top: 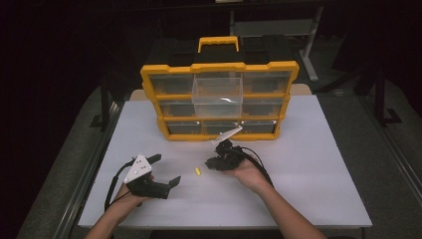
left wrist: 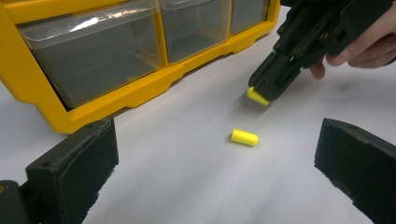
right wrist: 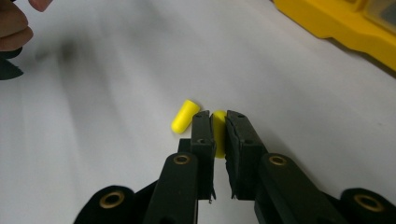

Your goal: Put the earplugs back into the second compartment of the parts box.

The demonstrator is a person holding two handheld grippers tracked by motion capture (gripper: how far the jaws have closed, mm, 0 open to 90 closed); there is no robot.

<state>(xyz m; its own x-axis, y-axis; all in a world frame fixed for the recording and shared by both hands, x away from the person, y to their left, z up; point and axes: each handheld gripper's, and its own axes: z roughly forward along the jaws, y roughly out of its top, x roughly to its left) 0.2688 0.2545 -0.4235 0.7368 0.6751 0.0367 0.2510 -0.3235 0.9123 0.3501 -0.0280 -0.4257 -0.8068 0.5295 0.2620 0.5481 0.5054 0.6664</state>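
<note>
A white table [top: 308,164] holds a yellow organiser [top: 220,102] with clear drawers, standing at twelve o'clock in the high view; one clear drawer [top: 217,95] juts out of its middle. A person's two hands come in from six o'clock, each with a black gripper. The right gripper [top: 214,162], near the table's centre, points toward nine o'clock, and its jaws are clamped on a small yellow earplug [right wrist: 218,133]; in the right gripper view the plug sits pinched between the two pads, its tip poking out past them. In the left gripper view that held plug [left wrist: 257,96] shows at the jaw tips at about one o'clock, just above the table. A second earplug [top: 197,171] lies loose on the table just beside the right gripper's tips, between the two grippers. The left gripper [top: 166,172], at seven o'clock, has its jaws wide apart, with nothing between them, facing the loose plug.
</note>
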